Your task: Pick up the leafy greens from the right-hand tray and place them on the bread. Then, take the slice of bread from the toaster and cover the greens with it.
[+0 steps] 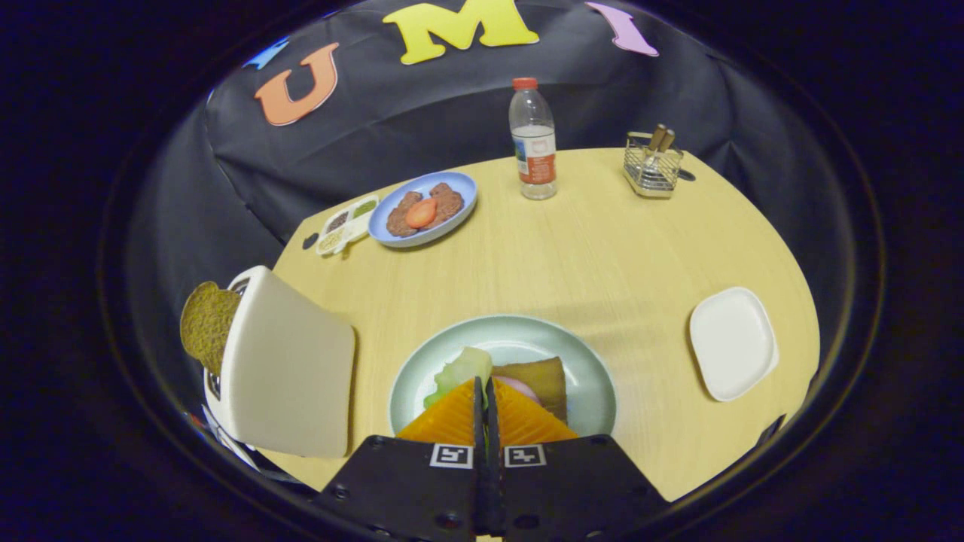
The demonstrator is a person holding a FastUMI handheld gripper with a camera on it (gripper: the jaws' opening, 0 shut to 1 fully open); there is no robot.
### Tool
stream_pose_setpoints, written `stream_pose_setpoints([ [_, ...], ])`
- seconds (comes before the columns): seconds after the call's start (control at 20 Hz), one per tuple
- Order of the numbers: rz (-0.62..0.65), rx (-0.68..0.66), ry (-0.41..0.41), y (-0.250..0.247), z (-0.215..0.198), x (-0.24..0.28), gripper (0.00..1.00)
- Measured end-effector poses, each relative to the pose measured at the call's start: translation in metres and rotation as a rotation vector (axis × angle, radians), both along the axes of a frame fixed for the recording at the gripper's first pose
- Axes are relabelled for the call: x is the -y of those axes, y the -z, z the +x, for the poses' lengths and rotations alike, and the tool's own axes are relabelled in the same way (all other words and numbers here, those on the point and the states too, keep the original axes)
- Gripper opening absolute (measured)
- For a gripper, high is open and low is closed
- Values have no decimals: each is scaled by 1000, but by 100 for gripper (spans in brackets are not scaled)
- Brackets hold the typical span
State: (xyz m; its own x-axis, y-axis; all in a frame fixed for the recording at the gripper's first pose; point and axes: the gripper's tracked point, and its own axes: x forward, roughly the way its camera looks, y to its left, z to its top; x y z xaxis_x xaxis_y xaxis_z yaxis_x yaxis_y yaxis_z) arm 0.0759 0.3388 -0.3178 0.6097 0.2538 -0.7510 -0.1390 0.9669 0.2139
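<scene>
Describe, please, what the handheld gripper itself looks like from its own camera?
The gripper has two wedge-shaped fingers with ribbed inner-facing surfaces tapering to a point. They mount on two flat black angular plates, each held by visible screws. Each plate carries a small square black-and-white fiducial marker near the finger base. No cables can be seen.

Around the green plate [591, 361], where the gripper [486, 391] with fingers nearly together pinches leafy greens [461, 369] over the bread [544, 376], bare wooden table [602, 256] lies open behind and rightward toward the white tray [732, 342], while the toaster [282, 369] crowds its left.
</scene>
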Motion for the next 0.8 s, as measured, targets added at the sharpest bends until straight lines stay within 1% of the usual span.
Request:
stream_pose_setpoints([
  [0.15,-26,-13,-9,11,8,2,2],
  [0.2,-39,-14,-7,13,12,4,5],
  [0.3,-49,-5,-9,15,18,4,5],
  [0.35,-61,-2,-6,16,21,5,7],
  [0.4,-63,1,-6,15,20,6,12],
  [0.5,-72,14,-6,12,22,7,12],
  [0.6,-93,32,-5,8,22,13,23],
  [0.65,-95,39,-7,4,21,13,23],
  [0.75,-110,57,-9,-4,20,15,30],
  [0.8,-119,74,-9,-10,19,17,31],
])
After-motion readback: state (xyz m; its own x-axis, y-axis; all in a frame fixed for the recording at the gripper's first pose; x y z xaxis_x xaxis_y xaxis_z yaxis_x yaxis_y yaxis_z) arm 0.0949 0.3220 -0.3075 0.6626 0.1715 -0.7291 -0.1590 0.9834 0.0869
